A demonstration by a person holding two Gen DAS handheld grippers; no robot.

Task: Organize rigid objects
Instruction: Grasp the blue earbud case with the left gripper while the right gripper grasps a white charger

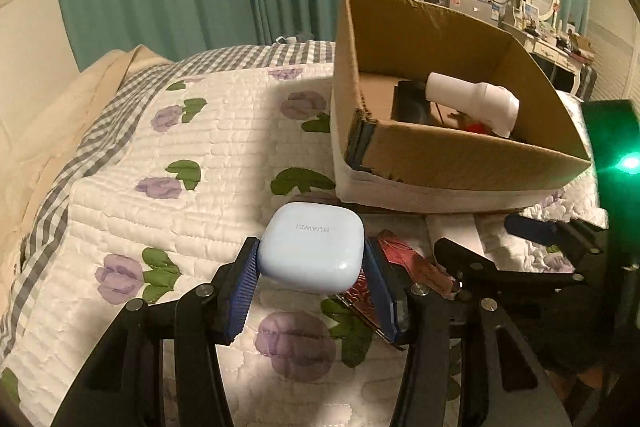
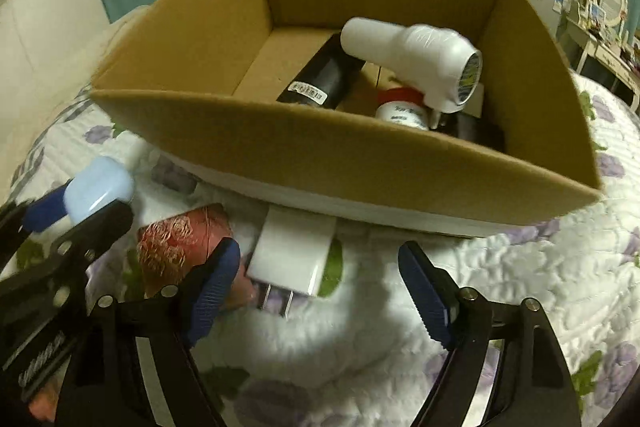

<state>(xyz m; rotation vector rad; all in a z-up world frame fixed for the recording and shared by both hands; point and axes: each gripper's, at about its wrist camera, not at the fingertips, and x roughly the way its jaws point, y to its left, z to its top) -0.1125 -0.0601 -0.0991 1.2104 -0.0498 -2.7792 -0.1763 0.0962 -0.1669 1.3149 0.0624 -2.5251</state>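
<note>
Left hand-held gripper [image 1: 311, 261] clamps glossy earbud case [image 1: 311, 251] by rounded sides, above bed [image 1: 120, 163]; cardboard box [image 1: 440, 155] ahead-right. Risk: case squirts out. Right hand-held gripper [image 2: 320, 281] spread wide, empty; charger [image 2: 294, 253] just ahead.

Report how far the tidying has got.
Done: a white bottle, a black tube and a red-capped jar lie in the box. In hand: the left tool grips the blue earbud case above the quilt. Left: the charger and the red packet by the open right tool.
</note>
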